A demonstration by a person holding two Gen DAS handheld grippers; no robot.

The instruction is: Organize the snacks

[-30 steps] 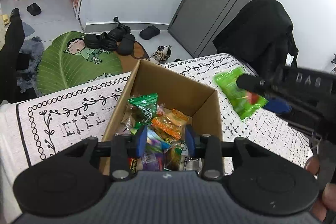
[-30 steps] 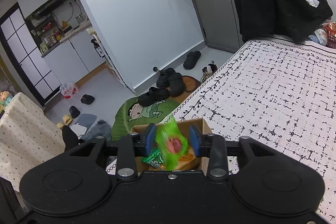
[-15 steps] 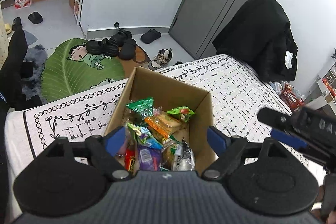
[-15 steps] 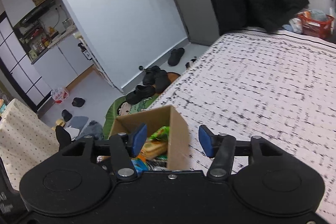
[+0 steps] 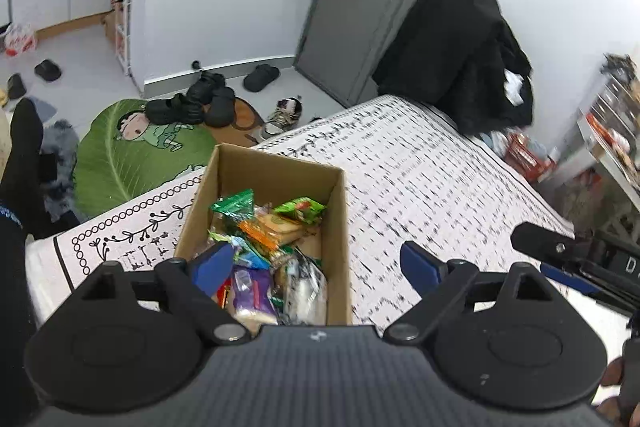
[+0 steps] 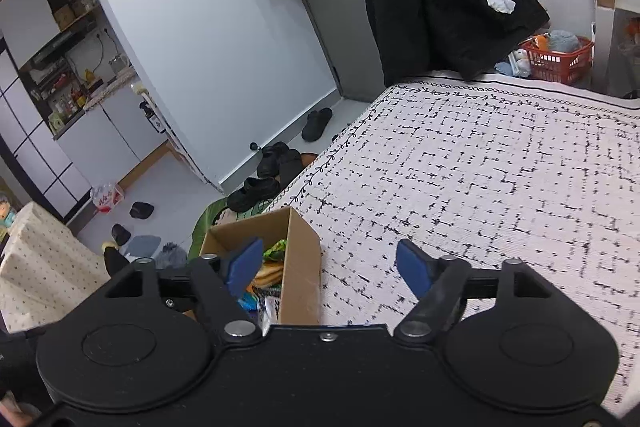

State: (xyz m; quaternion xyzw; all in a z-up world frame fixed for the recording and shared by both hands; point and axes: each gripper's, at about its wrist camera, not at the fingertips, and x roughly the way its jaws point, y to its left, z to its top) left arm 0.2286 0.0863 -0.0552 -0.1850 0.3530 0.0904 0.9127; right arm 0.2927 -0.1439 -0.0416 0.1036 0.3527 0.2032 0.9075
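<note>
spreading across both views, the patterned bedcover [image 6: 480, 167] carries the cardboard box [image 5: 340, 227] near its corner, snack packets [image 5: 264, 227] piled inside — no loose packet shows. left gripper [image 5: 316, 265] and right gripper [image 6: 330, 261] gape wide, empty; filling looks done, so next calls for finding any stray snack.

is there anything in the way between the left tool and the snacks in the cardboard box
Nothing visible. The left tool hangs open just above the cardboard box, whose top is open with no flaps over it. The snacks lie exposed, and the right tool is off to the side over the bedspread.
</note>
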